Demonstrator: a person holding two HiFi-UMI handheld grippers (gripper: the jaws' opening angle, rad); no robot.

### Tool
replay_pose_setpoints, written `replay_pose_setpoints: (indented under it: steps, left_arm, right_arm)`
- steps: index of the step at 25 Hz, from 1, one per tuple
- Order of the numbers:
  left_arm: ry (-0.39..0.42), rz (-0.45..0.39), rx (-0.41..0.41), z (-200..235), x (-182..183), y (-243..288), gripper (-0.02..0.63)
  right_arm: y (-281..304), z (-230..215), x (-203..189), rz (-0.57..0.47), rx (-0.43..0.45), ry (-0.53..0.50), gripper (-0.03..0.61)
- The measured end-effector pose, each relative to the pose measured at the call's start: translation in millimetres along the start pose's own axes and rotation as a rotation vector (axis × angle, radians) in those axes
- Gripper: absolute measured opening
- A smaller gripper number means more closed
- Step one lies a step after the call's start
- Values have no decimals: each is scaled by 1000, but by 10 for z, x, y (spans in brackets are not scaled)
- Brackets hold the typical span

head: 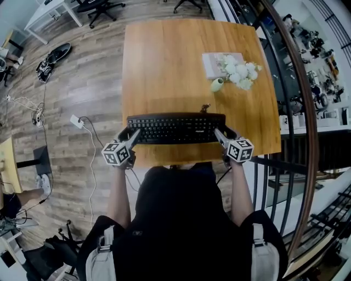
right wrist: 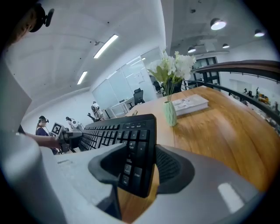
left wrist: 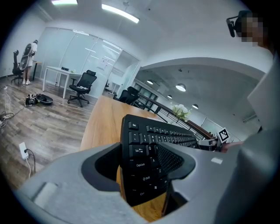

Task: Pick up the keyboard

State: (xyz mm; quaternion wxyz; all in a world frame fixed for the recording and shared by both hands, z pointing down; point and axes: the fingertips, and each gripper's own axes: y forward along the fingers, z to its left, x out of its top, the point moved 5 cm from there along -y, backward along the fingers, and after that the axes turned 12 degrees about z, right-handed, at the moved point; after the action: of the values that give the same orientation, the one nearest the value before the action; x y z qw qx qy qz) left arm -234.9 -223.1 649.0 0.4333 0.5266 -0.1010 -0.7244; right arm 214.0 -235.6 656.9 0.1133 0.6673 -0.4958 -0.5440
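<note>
A black keyboard [head: 175, 128] runs crosswise over the near part of the wooden table [head: 164, 60]. My left gripper [head: 134, 134] is shut on its left end, and my right gripper [head: 219, 134] is shut on its right end. In the left gripper view the keyboard [left wrist: 146, 144] stands edgewise between the jaws of the left gripper [left wrist: 140, 164], with the Tab and Caps Lock keys nearest and wood showing below it. In the right gripper view the keypad end of the keyboard [right wrist: 133, 140] sits gripped in the right gripper [right wrist: 142, 169]. Each gripper view shows the other gripper at the keyboard's far end.
A pale green vase [head: 217, 84] with white flowers [head: 240, 71] and a white book [head: 215, 64] stand at the table's far right. A curved railing [head: 304, 110] runs along the right side. Office chairs [head: 101, 7], a white desk [head: 49, 12] and floor cables [head: 82, 123] lie to the left.
</note>
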Motion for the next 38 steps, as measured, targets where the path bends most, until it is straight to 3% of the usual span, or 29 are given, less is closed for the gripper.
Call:
replay_pose_setpoints:
  steps: [19,38]
  left_arm:
    - [141,-209,26,-258,979,-423,265]
    - [192,-294,30,-419,1233,-689,265]
  right_arm:
    - [-448,284,921,-181,-3,-94,196]
    - [-692,439,1122,-258,-8,-143,196]
